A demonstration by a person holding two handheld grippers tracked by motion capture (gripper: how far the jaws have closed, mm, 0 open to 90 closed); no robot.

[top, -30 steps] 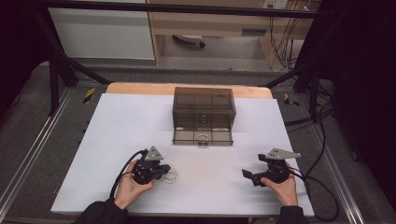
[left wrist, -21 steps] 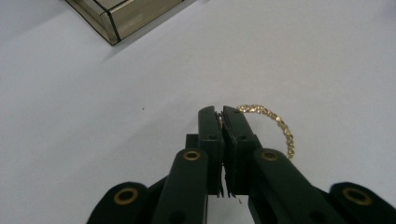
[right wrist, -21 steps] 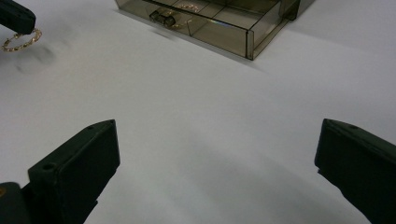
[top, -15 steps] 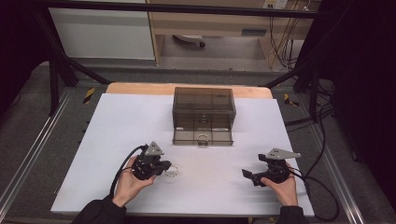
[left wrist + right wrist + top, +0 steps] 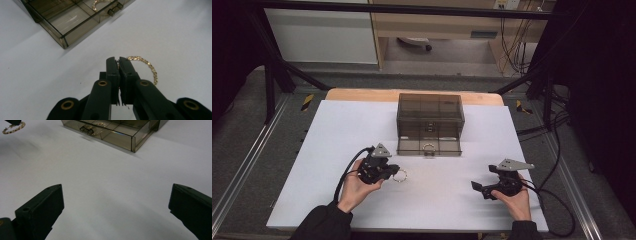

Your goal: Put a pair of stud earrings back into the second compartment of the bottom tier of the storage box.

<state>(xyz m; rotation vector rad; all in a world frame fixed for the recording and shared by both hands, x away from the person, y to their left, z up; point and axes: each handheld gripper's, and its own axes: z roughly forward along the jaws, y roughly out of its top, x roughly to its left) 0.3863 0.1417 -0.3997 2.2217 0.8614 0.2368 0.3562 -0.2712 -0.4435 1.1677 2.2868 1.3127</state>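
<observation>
My left gripper [image 5: 393, 172] [image 5: 118, 60] is shut, and its tips pinch one end of a gold chain bracelet [image 5: 400, 175] [image 5: 150, 69] over the white table. The bracelet curves off to the right of the jaws in the left gripper view, and it is seen far off at the top left as the bracelet [image 5: 13, 128] in the right gripper view. A smoked clear drawer box [image 5: 430, 114] stands at the middle back with its bottom drawer [image 5: 429, 145] [image 5: 75, 18] [image 5: 117, 132] pulled out. A second gold chain [image 5: 428, 147] [image 5: 98, 3] lies in that drawer. My right gripper [image 5: 478, 188] [image 5: 116, 188] rests at the front right, open, with nothing between its jaws.
The white table top [image 5: 337, 130] ends in a wooden strip [image 5: 362, 95] behind the box. Metal rails run along both sides of the table, and cables [image 5: 557, 200] trail off at the right.
My left gripper has lifted a little and moved toward the box with the bracelet in its jaws. The right gripper has kept still.
</observation>
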